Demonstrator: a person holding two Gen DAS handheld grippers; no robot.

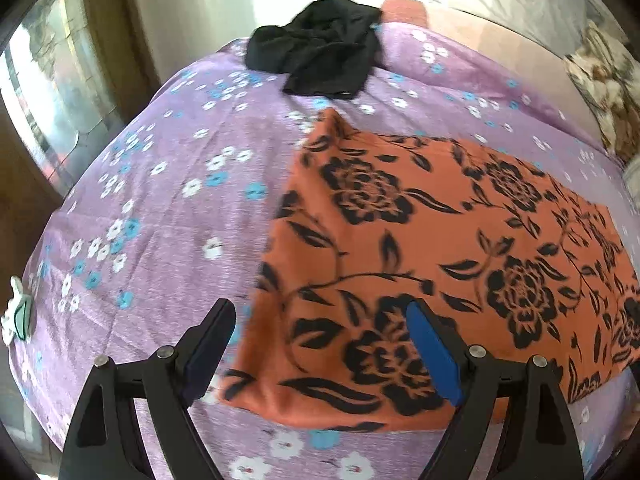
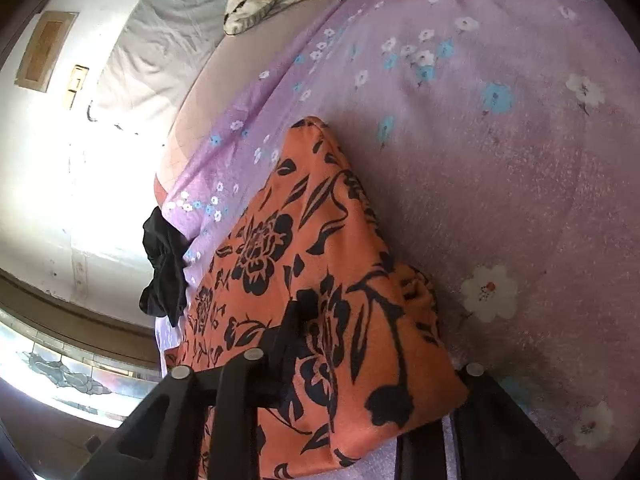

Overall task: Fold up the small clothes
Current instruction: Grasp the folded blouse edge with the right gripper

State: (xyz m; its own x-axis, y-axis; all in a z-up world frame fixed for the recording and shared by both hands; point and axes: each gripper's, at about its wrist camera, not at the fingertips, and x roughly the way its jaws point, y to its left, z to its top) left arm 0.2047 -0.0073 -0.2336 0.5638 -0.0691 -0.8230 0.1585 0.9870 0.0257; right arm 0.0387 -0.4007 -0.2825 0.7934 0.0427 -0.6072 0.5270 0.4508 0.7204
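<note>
The orange floral cloth lies spread nearly flat on the bed's purple flowered sheet, and everything else can be placed from it. By its tidy rectangular outline I would guess it has had at least one fold, though I cannot count the layers; it does not look finished, and at least one more fold seems to be left. Beyond its far corner a black garment sits crumpled and unfolded, apart from the orange cloth, so that piece is clearly waiting its turn. The left gripper hovers over the cloth's near corner with its jaws wide apart, one finger over the print and the other out over bare sheet; nothing is between them that they press on. The right gripper is at the cloth's opposite end, where the fabric is humped up and draped over the fingers; the jaws look drawn in on that bunched edge, so I take it as pinched. To the left of the cloth is plenty of bare sheet to fold onto, up to the bed's edge toward the window. On the other side a rumpled brown and cream blanket lies well clear.
</note>
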